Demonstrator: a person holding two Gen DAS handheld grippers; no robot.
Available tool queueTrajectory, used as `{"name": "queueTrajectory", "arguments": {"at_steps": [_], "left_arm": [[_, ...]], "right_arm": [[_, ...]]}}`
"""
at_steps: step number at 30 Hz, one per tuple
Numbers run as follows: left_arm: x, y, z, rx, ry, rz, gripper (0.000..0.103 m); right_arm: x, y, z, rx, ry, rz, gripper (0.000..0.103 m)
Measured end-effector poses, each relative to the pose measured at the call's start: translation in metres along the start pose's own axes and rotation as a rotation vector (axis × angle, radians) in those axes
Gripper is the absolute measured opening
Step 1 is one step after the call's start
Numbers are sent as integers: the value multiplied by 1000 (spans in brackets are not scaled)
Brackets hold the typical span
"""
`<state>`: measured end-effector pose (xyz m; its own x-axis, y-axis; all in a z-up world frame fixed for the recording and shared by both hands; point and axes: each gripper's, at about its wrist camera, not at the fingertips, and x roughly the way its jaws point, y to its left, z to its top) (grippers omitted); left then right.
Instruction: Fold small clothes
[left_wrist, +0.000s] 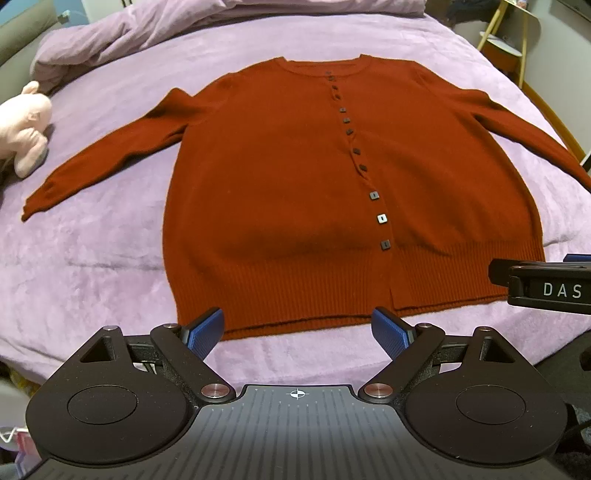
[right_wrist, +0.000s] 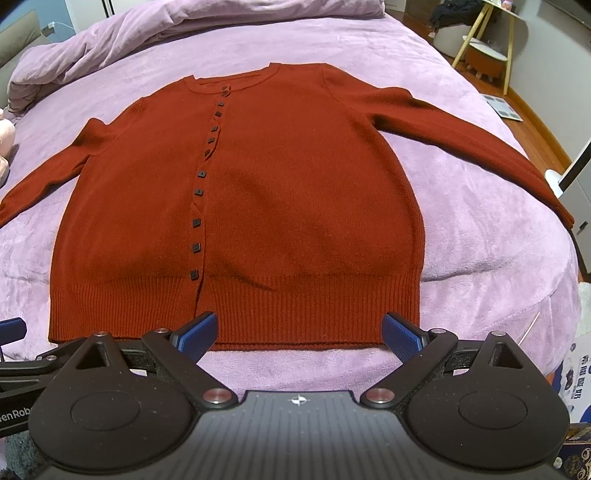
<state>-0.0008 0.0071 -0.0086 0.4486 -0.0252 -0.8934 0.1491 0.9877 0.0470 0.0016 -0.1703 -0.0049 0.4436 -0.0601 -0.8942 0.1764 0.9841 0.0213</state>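
A rust-red cardigan (left_wrist: 280, 192) lies flat and buttoned on a purple bed (left_wrist: 110, 258), front up, both sleeves stretched out to the sides, neckline at the far end and ribbed hem nearest the claws. No fold is in it yet, so the task looks to be at its very start: the approach before the first grasp.

The left claw (left_wrist: 297, 330) is spread wide and empty, hanging just short of the hem (left_wrist: 295, 295), its blue pads (left_wrist: 205, 330) straddling the left half of the hem with the button line (left_wrist: 373, 195) ahead and a little to the right. The right claw (right_wrist: 299, 334) is likewise spread and empty, at the hem's right half, the buttons ahead on its left. Each claw shows at the edge of the other's view, so they sit side by side.

A pink plush (left_wrist: 26, 125) lies far to the left, beyond the sleeve (left_wrist: 96, 166).

The next move likely calls for closing on an edge and carrying a sleeve or side inward, keeping the knit from bunching.
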Motion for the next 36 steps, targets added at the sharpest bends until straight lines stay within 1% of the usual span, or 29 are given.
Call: {"name": "queueTrajectory", "arguments": {"at_steps": [20,36], "left_arm": [[1,-1,0,-3,8,2,91],[2,0,0,-6,21,-11,91]], "right_arm": [[0,1,0,6,4,3,96],[-1,1,2,4,2,3,96]]}}
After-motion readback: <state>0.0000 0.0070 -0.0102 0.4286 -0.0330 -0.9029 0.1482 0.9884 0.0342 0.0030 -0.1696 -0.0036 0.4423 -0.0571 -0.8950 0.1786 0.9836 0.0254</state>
